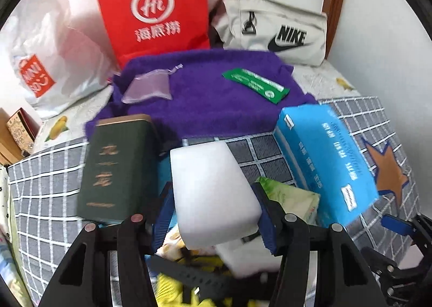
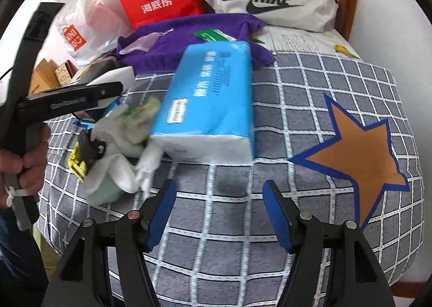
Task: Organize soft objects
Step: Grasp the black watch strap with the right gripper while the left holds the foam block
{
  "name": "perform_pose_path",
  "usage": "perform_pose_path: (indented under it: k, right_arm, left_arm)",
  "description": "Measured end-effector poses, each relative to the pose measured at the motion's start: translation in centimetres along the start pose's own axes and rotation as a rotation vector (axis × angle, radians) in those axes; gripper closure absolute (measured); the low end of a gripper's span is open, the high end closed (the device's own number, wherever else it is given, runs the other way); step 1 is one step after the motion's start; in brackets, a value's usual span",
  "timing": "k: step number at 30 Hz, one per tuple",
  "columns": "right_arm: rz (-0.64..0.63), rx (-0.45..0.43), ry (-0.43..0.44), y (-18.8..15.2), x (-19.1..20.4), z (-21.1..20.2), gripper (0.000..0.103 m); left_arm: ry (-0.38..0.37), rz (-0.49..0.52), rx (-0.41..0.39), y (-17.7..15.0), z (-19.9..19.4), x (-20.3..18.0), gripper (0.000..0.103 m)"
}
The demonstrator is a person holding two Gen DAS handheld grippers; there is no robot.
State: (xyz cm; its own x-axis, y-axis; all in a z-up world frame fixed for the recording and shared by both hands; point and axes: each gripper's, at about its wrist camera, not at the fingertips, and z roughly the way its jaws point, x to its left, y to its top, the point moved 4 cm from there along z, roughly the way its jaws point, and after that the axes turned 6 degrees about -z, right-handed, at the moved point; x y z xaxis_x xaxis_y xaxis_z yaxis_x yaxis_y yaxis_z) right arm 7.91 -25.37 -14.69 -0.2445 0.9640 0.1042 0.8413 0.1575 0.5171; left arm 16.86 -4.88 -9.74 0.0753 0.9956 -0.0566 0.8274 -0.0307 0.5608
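In the left wrist view a white foam block (image 1: 213, 172) sits between the blue pads of my left gripper (image 1: 213, 193), and both pads press on its sides. The block is lifted over a pile with a green wipes packet (image 1: 291, 196) and a second white piece (image 1: 243, 258). A dark green tin (image 1: 118, 164) stands to its left and a blue tissue pack (image 1: 324, 161) lies to its right. In the right wrist view my right gripper (image 2: 220, 191) is open over the checked cover, just in front of the tissue pack (image 2: 213, 99), with nothing between its pads.
A purple towel (image 1: 205, 93) behind carries a lilac pouch (image 1: 148, 85) and a green sachet (image 1: 255, 85). Farther back are a red paper bag (image 1: 154, 7), a white plastic bag (image 1: 46, 45) and a Nike pouch (image 1: 275, 29). White and mint cloths (image 2: 113, 172) lie left on the checked cover (image 2: 297, 85).
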Motion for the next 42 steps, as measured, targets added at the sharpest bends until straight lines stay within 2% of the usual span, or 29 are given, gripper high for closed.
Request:
perform_pose_path:
  k: [3, 8, 11, 13, 19, 25, 31, 34, 36, 38, 42]
  right_arm:
    - [-0.019, -0.022, 0.023, 0.2, 1.5, -0.4, 0.037]
    - [-0.071, -0.049, 0.067, 0.5, 4.7, -0.8, 0.037]
    - [-0.106, -0.049, 0.086, 0.6, 6.3, -0.8, 0.037]
    - [-0.133, -0.058, 0.104, 1.0, 7.5, -1.0, 0.037]
    - [-0.257, -0.094, 0.11, 2.7, 10.9, -1.0, 0.037]
    - [-0.364, -0.101, 0.147, 3.9, 14.0, 0.3, 0.037]
    - [-0.459, -0.063, 0.116, 4.5, 15.6, 3.0, 0.046]
    - [-0.507, -0.036, 0.063, 4.7, 16.0, 4.4, 0.055]
    - [-0.533, -0.026, 0.053, 4.5, 16.0, 4.8, 0.057]
    - [-0.575, -0.037, 0.036, 4.3, 16.0, 4.7, 0.064]
    - [-0.481, -0.039, 0.085, 4.9, 14.4, 3.7, 0.073]
  left_arm:
    - [-0.044, -0.014, -0.03, -0.6, -2.5, 1.3, 0.049]
    - [-0.064, -0.033, -0.075, -2.2, -5.7, 3.2, 0.049]
    - [-0.048, -0.036, -0.094, -3.1, -6.7, 4.3, 0.049]
    - [-0.026, -0.051, -0.093, -3.8, -6.9, 5.3, 0.049]
    - [-0.027, -0.13, -0.077, -5.9, -6.7, 8.8, 0.049]
    - [0.038, -0.173, -0.031, -8.1, -5.0, 12.2, 0.049]
    - [0.026, -0.217, 0.019, -9.8, -2.8, 13.8, 0.049]
    - [0.013, -0.227, 0.024, -10.1, -2.4, 14.0, 0.049]
    - [0.003, -0.231, 0.024, -10.2, -2.3, 14.2, 0.049]
    - [-0.01, -0.238, 0.024, -10.2, -2.2, 14.3, 0.049]
    - [-0.036, -0.256, 0.019, -10.3, -2.2, 14.6, 0.049]
